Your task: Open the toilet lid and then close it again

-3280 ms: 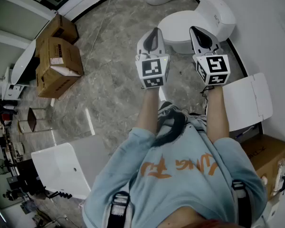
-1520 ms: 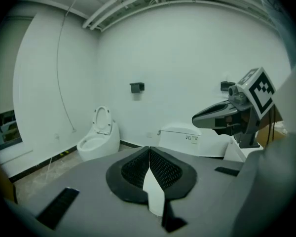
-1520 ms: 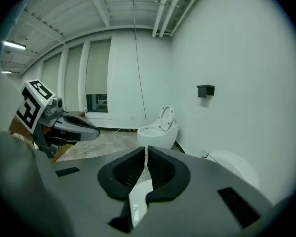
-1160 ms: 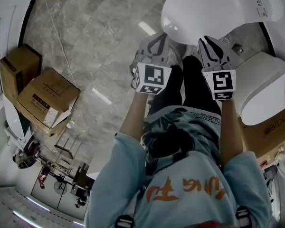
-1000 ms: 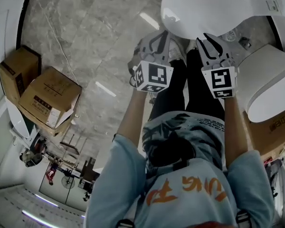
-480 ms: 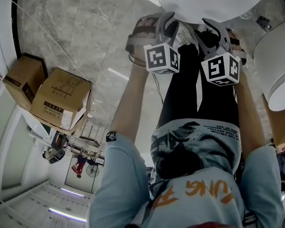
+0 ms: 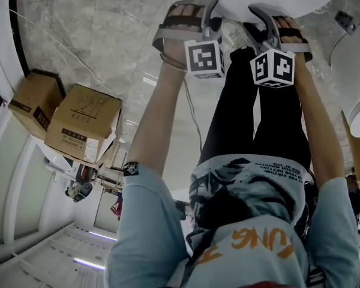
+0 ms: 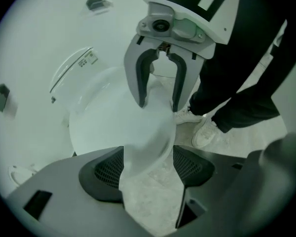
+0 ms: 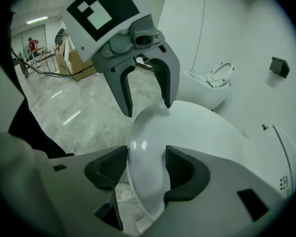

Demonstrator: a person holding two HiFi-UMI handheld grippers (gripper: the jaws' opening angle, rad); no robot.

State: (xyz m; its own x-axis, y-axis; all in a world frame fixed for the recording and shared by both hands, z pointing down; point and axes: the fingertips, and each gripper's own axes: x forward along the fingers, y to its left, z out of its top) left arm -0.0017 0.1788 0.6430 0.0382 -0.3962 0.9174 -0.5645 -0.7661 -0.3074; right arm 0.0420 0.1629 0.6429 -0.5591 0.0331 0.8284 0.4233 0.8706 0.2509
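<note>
Barely legible shirt lettering (image 7: 255, 243), toilet label (image 8: 87, 59)

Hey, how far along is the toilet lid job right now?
Done: only the reach; the lid lies shut. In hand: the left gripper and right gripper straddle its front edge, and their jaws have just been opening, not yet clamped. Left: grip, lift it open, lower it again.

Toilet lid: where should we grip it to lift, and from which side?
Grip the lid at its front rim, coming in from the front. It lies shut and domed, so only that thin curved edge fits between jaws. It's also the end farthest from the back, so likely the easiest place to swing it up from.
</note>
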